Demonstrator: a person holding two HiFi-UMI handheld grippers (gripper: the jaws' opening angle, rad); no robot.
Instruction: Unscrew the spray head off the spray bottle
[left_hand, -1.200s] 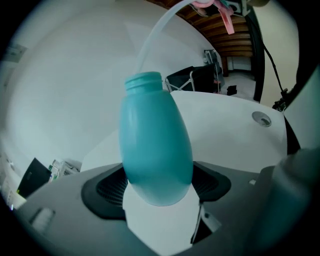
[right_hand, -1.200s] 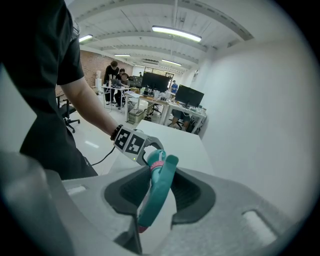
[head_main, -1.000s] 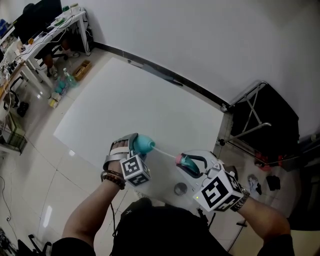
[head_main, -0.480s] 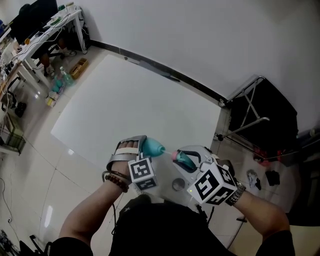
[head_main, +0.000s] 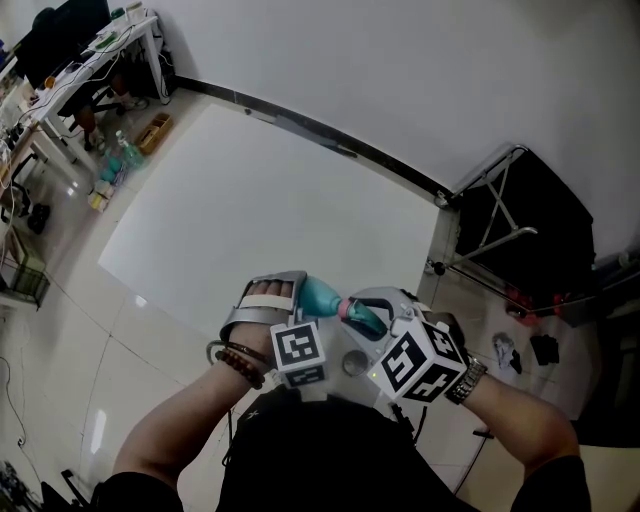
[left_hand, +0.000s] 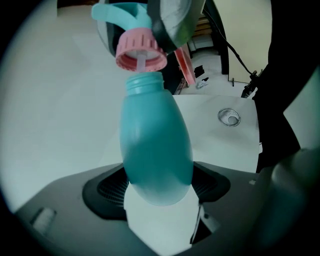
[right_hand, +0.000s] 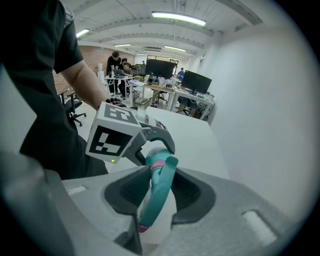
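Teal spray bottle (left_hand: 155, 150) is up in the air over the near edge of the white table (head_main: 260, 200), base clamped between the left gripper (left_hand: 158, 194) pads, jaws wide around its fat body and pressing on both sides. Long axis runs straight along the jaws, open threaded neck pointing away from the gripper; from the head view that is sideways toward the right gripper (right_hand: 156, 195). Spray head (right_hand: 161, 176) is off the bottle, pinched tight in the right gripper's narrow-set jaws and lying lengthwise along them. Its pink collar (left_hand: 141, 50) faces the bottle's mouth, just apart from it and slightly off to one side, with a pale tube stub under the collar reaching toward the opening; can't tell if it enters. Left hand (head_main: 265, 305) and right hand (head_main: 440, 350) both come in from the bottom of the head view, forearms converging, both grippers tipped downward and aimed at each other, marker cubes facing up. Beaded bracelet (head_main: 235, 360) on left wrist, watch (head_main: 466, 379) on right. Round metal fitting (left_hand: 229, 117) sits in the tabletop beneath.
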